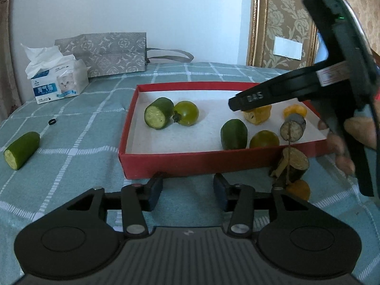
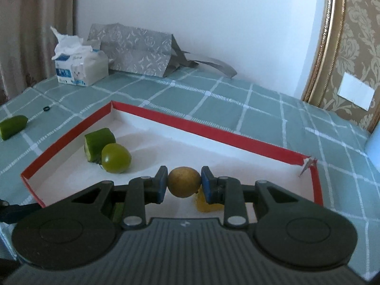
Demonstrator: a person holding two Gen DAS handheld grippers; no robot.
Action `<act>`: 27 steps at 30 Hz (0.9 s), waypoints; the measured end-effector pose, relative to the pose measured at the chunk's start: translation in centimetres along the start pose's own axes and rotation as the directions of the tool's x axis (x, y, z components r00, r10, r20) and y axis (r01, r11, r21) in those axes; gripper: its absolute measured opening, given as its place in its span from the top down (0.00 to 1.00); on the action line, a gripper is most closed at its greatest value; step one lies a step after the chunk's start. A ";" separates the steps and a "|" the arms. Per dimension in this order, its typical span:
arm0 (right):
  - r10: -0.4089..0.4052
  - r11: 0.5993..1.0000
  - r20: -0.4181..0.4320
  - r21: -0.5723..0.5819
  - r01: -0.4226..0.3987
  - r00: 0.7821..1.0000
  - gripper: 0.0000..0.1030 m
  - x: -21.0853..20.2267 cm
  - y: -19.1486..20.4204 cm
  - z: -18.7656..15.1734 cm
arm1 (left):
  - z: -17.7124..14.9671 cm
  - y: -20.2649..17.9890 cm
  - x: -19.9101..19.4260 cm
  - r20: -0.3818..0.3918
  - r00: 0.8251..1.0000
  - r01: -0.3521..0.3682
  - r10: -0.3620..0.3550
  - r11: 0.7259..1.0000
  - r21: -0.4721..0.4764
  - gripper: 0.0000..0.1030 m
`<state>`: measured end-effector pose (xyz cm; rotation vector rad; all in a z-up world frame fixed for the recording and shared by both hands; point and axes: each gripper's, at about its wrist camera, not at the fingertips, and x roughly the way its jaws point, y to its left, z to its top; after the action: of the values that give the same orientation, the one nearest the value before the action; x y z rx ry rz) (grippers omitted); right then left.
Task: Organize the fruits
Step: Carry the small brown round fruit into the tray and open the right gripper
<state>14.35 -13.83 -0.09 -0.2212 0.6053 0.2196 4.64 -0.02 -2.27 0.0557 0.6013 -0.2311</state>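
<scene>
- The right gripper (image 2: 182, 185) is clenched on a round yellow-brown fruit (image 2: 184, 181), its blue pads pressing the fruit from both sides, above the white floor of the red box (image 2: 209, 131).
- In the right wrist view, a cut cucumber piece (image 2: 98, 143) and a green tomato (image 2: 116, 158) lie touching each other at about 10 o'clock from the held fruit, inside the box near its left wall.
- A yellow piece (image 2: 201, 203) shows just under the right pad at 5 o'clock, partly hidden.
- The left gripper (image 1: 187, 191) is released: its jaws stand apart with nothing between them, over the green checked cloth (image 1: 78, 137) just in front of the box's near wall.
- In the left wrist view the box (image 1: 190, 161) also holds a second green cucumber piece (image 1: 234, 134), another green-yellow tomato (image 1: 264, 139), a dark-skinned slice (image 1: 293, 129) and two yellow pieces (image 1: 257, 116) towards 2 o'clock.
- Outside the box, a cucumber half (image 1: 21, 149) lies on the cloth at 9 o'clock, well apart from it; a small black ring (image 1: 52, 121) sits beyond it.
- A dark-skinned cut piece (image 1: 291, 166) and an orange piece (image 1: 299, 190) rest on the cloth by the box's near right corner.
- A tissue pack (image 1: 57, 82) and a grey patterned bag (image 1: 106, 52) stand at the far edge, at 11 o'clock.
- A hand (image 1: 342, 152) grips the right tool's handle at 3 o'clock.
</scene>
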 end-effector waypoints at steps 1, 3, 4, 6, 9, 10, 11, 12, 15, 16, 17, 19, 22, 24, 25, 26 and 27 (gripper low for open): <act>-0.004 1.000 0.002 0.002 0.004 1.000 0.73 0.1 0.1 0.0 | 0.0 -0.1 0.0 -0.001 1.000 0.002 -0.002 1.000 0.003 0.51; 0.000 1.000 -0.002 0.010 0.000 1.000 0.73 0.3 0.1 0.1 | 0.0 -0.2 0.0 -0.002 1.000 0.004 -0.004 1.000 0.007 0.49; 0.000 1.000 0.000 0.013 0.000 1.000 0.73 0.4 0.2 0.2 | 0.0 -0.2 0.0 -0.003 1.000 0.007 -0.007 1.000 0.009 0.48; 0.005 1.000 -0.006 0.021 -0.005 1.000 0.72 0.6 0.2 0.1 | 0.0 -0.3 0.0 -0.004 1.000 0.008 -0.008 1.000 0.012 0.48; 0.004 1.000 0.001 0.022 -0.004 1.000 0.72 0.6 0.2 0.1 | 0.0 -0.3 0.0 -0.004 1.000 0.011 -0.011 1.000 0.012 0.46; 0.009 1.000 0.003 0.028 -0.009 1.000 0.71 0.6 0.1 0.1 | 0.0 -0.3 0.0 -0.004 1.000 0.012 -0.012 1.000 0.013 0.46; 0.016 0.999 0.002 0.038 -0.016 1.000 0.69 0.6 -0.1 0.1 | 0.0 -0.3 0.0 -0.005 1.000 0.012 -0.012 1.000 0.014 0.46; 0.026 0.998 0.002 0.050 -0.026 1.000 0.67 0.6 -0.2 0.2 | 0.0 -0.3 0.0 -0.005 1.000 0.013 -0.013 1.000 0.015 0.45; 0.043 0.996 0.009 0.076 -0.044 0.999 0.63 0.4 -0.7 0.2 | 0.0 -0.3 0.0 -0.005 1.000 0.013 -0.013 1.000 0.014 0.45; 0.040 0.996 0.017 0.082 -0.041 0.999 0.61 0.1 -0.8 0.2 | 0.0 -0.3 0.0 -0.005 1.000 0.013 -0.013 1.000 0.015 0.45; 0.035 0.995 0.028 0.088 -0.037 0.999 0.58 -0.2 -0.9 0.2 | 0.0 -0.3 0.0 -0.005 1.000 0.013 -0.013 1.000 0.015 0.45; 0.027 0.994 0.052 0.106 -0.032 0.998 0.47 -1.2 -1.3 0.3 | 0.0 -0.3 0.0 -0.005 1.000 0.015 -0.015 1.000 0.014 0.44; 0.019 0.989 0.099 0.145 -0.033 0.995 0.28 -3.3 -2.5 -0.1 | 0.0 -0.5 0.1 -0.010 1.000 0.015 -0.015 1.000 0.021 0.33; 0.003 0.988 0.126 0.153 -0.022 0.992 0.26 -4.9 -3.1 -0.7 | 0.0 -0.5 0.2 -0.014 1.000 0.015 -0.015 1.000 0.019 0.31; -0.006 0.987 0.138 0.161 -0.017 0.990 0.24 -5.7 -3.4 -1.0 | 0.0 -0.5 0.2 -0.014 1.000 0.014 -0.014 1.000 0.020 0.31; -0.008 0.985 0.149 0.169 -0.018 0.989 0.17 -6.5 -3.8 -1.4 | 0.0 -0.5 0.2 -0.015 1.000 0.014 -0.013 1.000 0.021 0.31; -0.006 0.984 0.157 0.176 -0.022 0.988 0.14 -7.3 -4.1 -1.9 | 0.0 -0.4 0.2 -0.015 1.000 0.014 -0.014 1.000 0.021 0.30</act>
<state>8.57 -19.25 3.27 -0.0285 0.4661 0.1876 4.72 -0.49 -2.36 0.0732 0.6141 -0.2507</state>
